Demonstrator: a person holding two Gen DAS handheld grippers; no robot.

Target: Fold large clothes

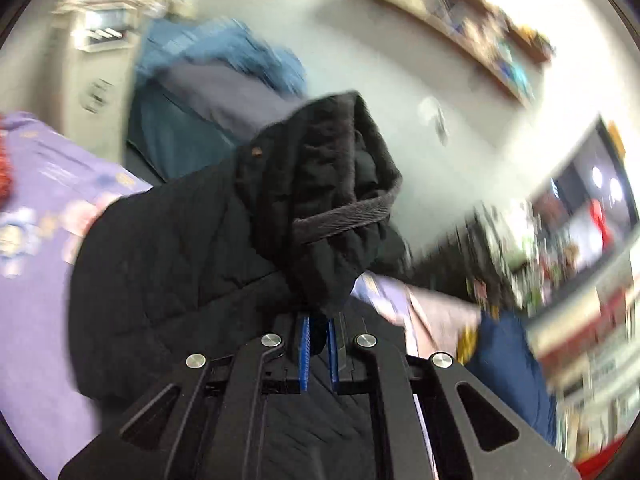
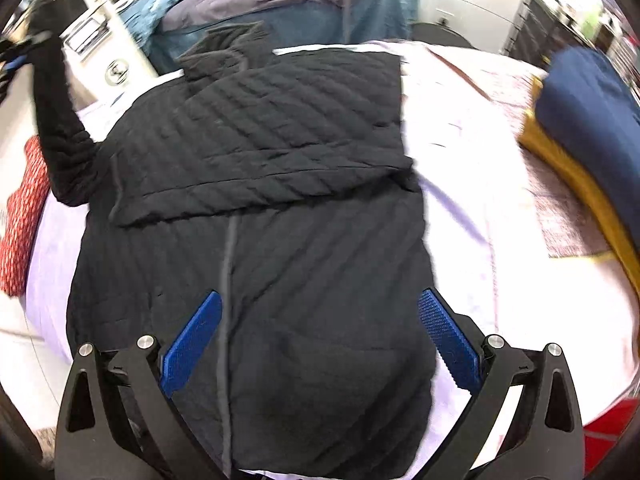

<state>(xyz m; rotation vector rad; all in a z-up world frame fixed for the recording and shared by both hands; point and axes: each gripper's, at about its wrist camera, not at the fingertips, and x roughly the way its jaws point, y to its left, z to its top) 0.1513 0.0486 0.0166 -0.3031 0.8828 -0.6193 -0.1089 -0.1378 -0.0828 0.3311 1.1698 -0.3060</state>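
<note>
Jacket: black quilted jacket (image 2: 256, 208) spread flat over a pale lilac sheet (image 2: 472, 184), grey zip line running down its middle, one side already folded across the chest.
Sleeve: other sleeve (image 1: 328, 200) lifted off the sheet, ribbed cuff hanging in front of the left wrist lens; in the right wrist view seen as a dark arm of cloth (image 2: 60, 128) rising to the upper left edge.
Left gripper: left gripper (image 1: 318, 354) clenched on that sleeve, blue pads close together with black cloth bunched between them.
Right gripper: right gripper (image 2: 320, 336) released, blue pads (image 2: 192, 340) spread wide over the lower part of the jacket, nothing between them; contact with the cloth not clear.
Left view only: pinch on the cuff, white wall, a long shelf (image 1: 452, 28) and a dark screen (image 1: 588, 196), all smeared by blur.
Right view only: whole lie of the jacket, navy and mustard folded cloth (image 2: 588, 120) at the right, red patterned cloth (image 2: 20, 216) at the left.
Both views: blue and grey bedding heap (image 2: 288, 4) beyond the collar.
Hard to make out: left gripper in the right view reduced to a blurred blue-black smudge at the frame edge.
Cut off: jacket hem hidden under the right gripper's frame; sheet edges lost in glare.
</note>
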